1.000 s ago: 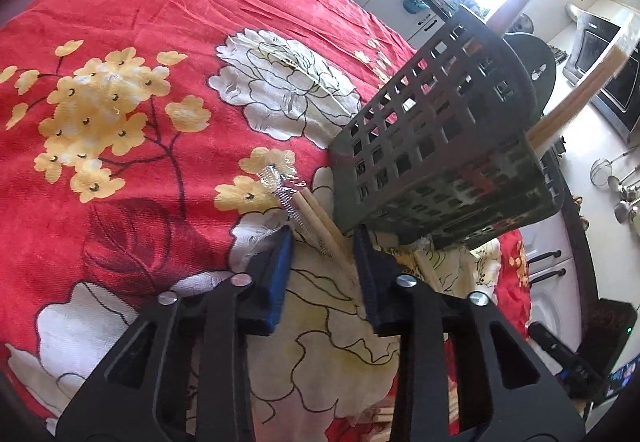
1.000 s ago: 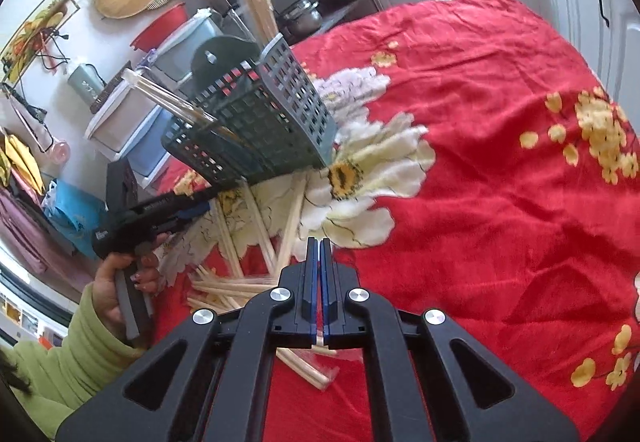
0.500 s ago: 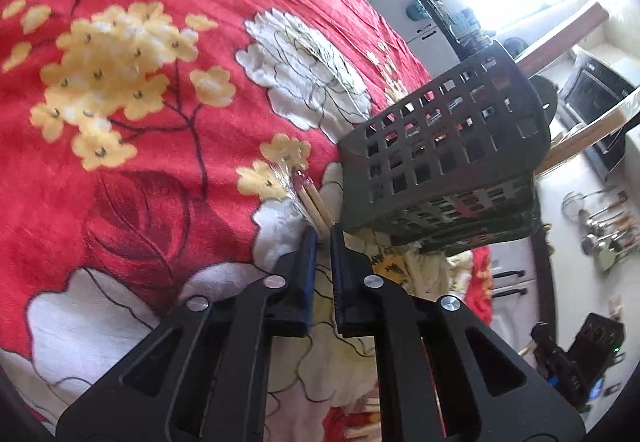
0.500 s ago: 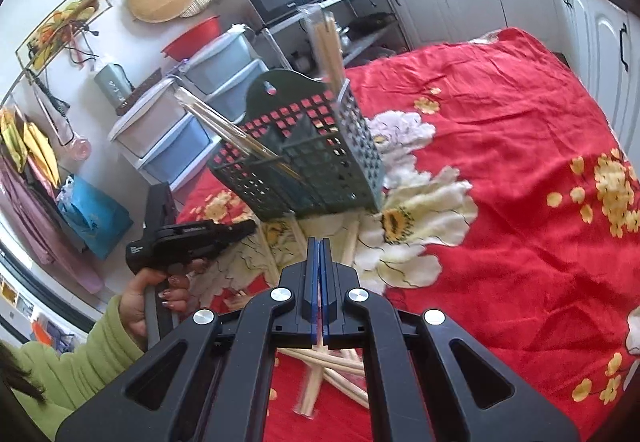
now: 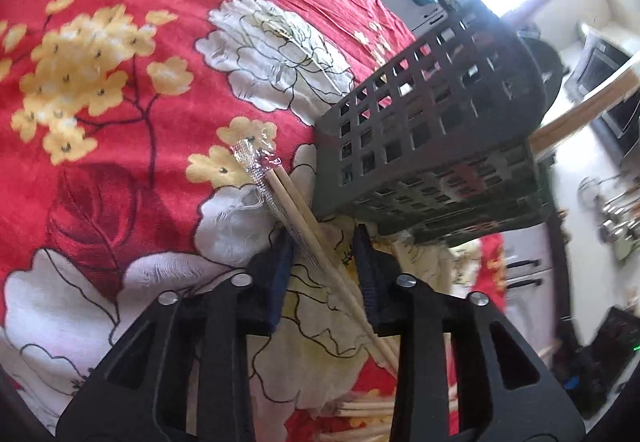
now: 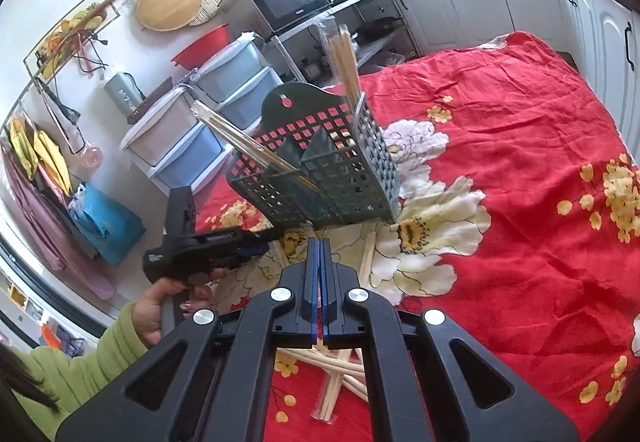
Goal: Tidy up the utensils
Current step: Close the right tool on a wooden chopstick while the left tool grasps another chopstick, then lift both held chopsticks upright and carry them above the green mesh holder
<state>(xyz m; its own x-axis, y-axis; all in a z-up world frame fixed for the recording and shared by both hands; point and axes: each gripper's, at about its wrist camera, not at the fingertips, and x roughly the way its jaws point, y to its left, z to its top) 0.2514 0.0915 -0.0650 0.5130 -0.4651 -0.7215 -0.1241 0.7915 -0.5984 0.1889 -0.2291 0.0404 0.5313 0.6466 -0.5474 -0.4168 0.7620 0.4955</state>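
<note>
A dark green lattice utensil holder (image 5: 436,146) stands on the red flowered cloth; it also shows in the right wrist view (image 6: 328,170) with wrapped chopstick pairs (image 6: 344,62) sticking out of it. My left gripper (image 5: 322,258) is open, its jaws on either side of a plastic-wrapped chopstick pair (image 5: 296,214) lying by the holder's base. My right gripper (image 6: 320,270) is shut with nothing visible between its jaws, above a pile of loose chopstick pairs (image 6: 340,370). The left gripper also shows in the right wrist view (image 6: 256,242).
Red flowered cloth (image 6: 520,242) covers the table. More chopsticks (image 5: 360,410) lie under the left gripper. Plastic drawers (image 6: 192,130), a microwave (image 6: 292,2) and white cabinets (image 6: 520,6) stand beyond the table's far edge.
The left gripper opened after closing half a second ago, and the wrapped chopstick pair now lies between its jaws. The right gripper rose and tilted up, staying shut.
</note>
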